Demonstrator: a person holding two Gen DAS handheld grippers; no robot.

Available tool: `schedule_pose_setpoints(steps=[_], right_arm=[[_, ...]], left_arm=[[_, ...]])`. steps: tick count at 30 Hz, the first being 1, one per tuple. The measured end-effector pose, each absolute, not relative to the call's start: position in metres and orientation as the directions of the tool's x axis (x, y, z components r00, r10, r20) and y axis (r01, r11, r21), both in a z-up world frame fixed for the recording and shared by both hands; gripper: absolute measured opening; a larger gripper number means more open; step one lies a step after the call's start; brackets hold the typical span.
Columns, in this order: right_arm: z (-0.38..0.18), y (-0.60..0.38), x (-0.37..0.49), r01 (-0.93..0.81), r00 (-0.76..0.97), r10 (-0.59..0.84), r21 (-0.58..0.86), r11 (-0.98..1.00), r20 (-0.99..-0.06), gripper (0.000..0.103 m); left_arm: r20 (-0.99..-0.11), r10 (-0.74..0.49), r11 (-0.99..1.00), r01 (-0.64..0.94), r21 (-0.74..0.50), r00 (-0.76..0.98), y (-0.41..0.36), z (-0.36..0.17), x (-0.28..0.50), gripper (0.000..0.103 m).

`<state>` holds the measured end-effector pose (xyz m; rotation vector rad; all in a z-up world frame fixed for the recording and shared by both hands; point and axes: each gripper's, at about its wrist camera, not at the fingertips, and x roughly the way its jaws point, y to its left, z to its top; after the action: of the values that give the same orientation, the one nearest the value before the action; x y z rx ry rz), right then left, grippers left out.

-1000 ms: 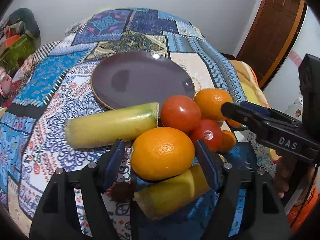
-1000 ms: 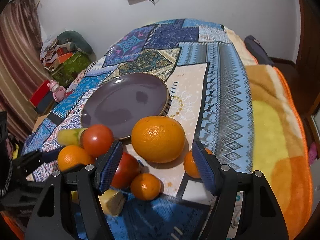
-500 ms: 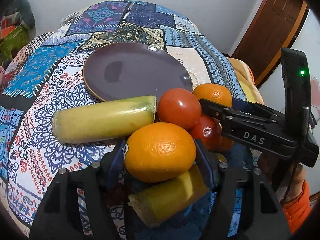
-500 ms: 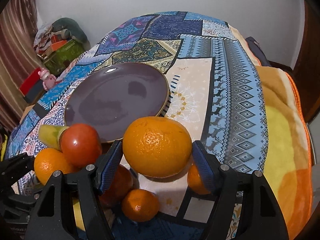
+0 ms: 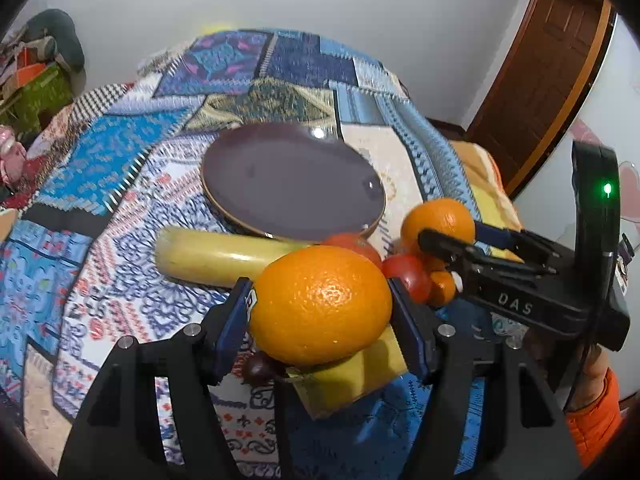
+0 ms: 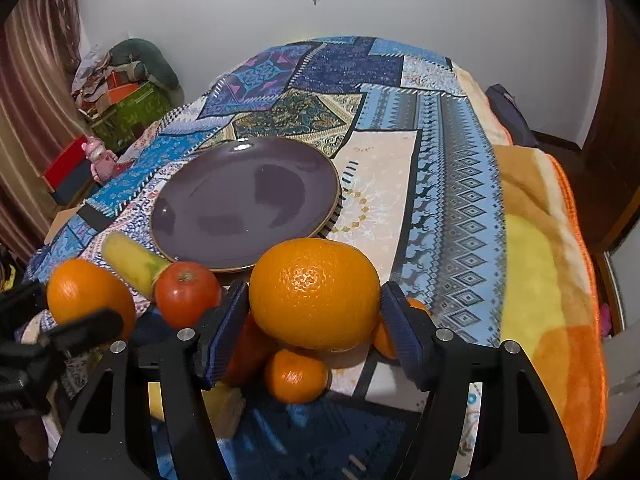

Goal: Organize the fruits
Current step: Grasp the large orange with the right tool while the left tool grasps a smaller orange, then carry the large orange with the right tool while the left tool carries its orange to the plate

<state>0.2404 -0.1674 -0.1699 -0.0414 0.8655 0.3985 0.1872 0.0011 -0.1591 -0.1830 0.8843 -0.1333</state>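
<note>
Oranges, two large ones, each sit between a pair of blue pads: left gripper is clamped on one large orange, pads pressed to both flanks; right gripper closes on the second large orange, left pad touching, right pad at the skin or a hair off — contact there is hard to confirm. Both fruits appear raised above the pile, though how far off the cloth cannot be told. Below and around the fingers: tomato, small mandarin, cut yellow-green banana pieces and a nearer piece under the left orange. Beyond lies the purple plate, bare, on the patterned quilt, just behind the pile. Judgement: likely the carry to the plate. Risks: round waxy skin gripped at the equator can roll out of the pads if the wrist tilts; the two grippers work close together and could knock; a released orange may roll across the shallow plate and off, since the soft quilt leaves it uneven.
</note>
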Motion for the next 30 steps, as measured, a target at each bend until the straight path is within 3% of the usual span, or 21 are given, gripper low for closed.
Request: schedule_pose_setpoints(steps=[11,14,16,21,30], right_arm=[[-0.146,-0.159,0.229,-0.387,0.606,0.364,0.139,0.912,-0.707,0.059],[-0.141,-0.155,0.229,-0.393,0.619,0.366,0.129,0.91,-0.695,0.046],[-0.136,-0.154,0.234,-0.398,0.626,0.363,0.117,0.91,-0.69,0.031],[-0.151,-0.16,0.252,-0.401,0.552,0.392,0.178,0.899,-0.736,0.035],[-0.169,-0.138,0.243,-0.441,0.553,0.365,0.108,0.891,-0.749,0.039]], left_arm=[[-0.71,-0.149,0.981,0.014,-0.192,0.688,0.017,-0.122,0.186,0.066],[-0.7,-0.131,0.984,0.009,-0.175,0.702,0.021,-0.116,0.191,0.066],[-0.698,-0.125,0.985,0.004,-0.173,0.705,0.024,-0.114,0.195,0.066],[-0.696,-0.121,0.984,-0.009,-0.18,0.707,0.031,-0.116,0.199,0.066],[-0.72,-0.12,0.981,-0.028,-0.19,0.683,0.036,-0.128,0.203,0.066]])
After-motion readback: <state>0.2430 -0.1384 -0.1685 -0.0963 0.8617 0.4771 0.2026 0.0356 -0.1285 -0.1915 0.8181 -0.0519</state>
